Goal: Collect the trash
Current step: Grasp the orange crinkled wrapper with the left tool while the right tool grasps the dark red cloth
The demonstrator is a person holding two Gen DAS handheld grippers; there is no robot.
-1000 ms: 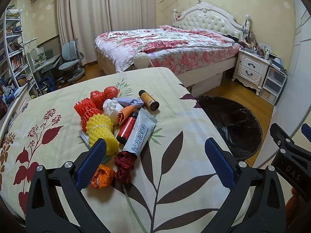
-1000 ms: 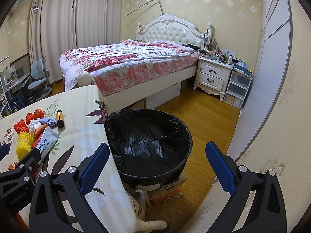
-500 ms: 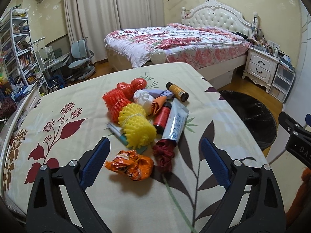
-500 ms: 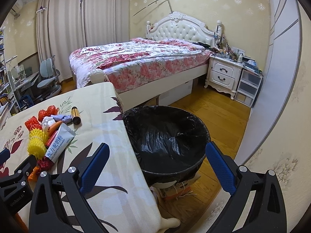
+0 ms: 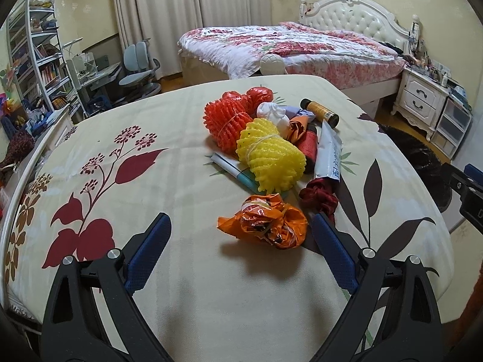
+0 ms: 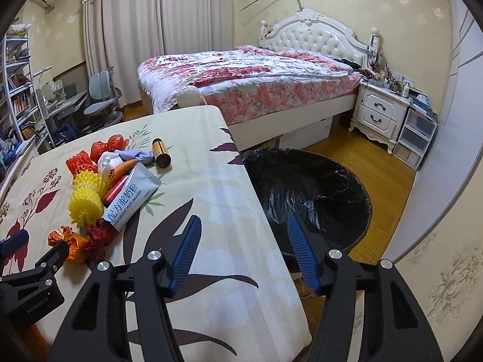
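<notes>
- The left tool [image 5: 241,235] hangs over the desk [image 5: 169,138] with its blue pads spread wide, nothing pinched between them.
- Just ahead of those pads lies a crumpled orange wrapper [image 5: 265,224], on the leaf-print cloth, not touched by either pad.
- Beyond it the trash pile: a yellow foam net [image 5: 268,157] in the middle, an orange-red foam net [image 5: 226,120] behind it, a white wad [image 5: 271,114] tucked between them and the rest.
- A dark red scrunched wrapper [image 5: 318,196] sits just right of the orange one, at the foot of a white milk powder sachet [image 5: 330,154].
- A red tube [image 5: 311,144] lies between the yellow net and the sachet; a small brown bottle [image 5: 321,111] lies on its side at the far edge of the pile.
- A white and teal tube [image 5: 234,170] pokes out from under the yellow net.
- Over on the right, the right tool [image 6: 244,247] is closing, pads partway in, nothing between them; it hovers over the desk's right edge.
- The black-lined bin [image 6: 317,187] stands on the wooden floor right against that edge, its mouth open.
- A floral bed [image 6: 247,81] fills the back of the room.
</notes>
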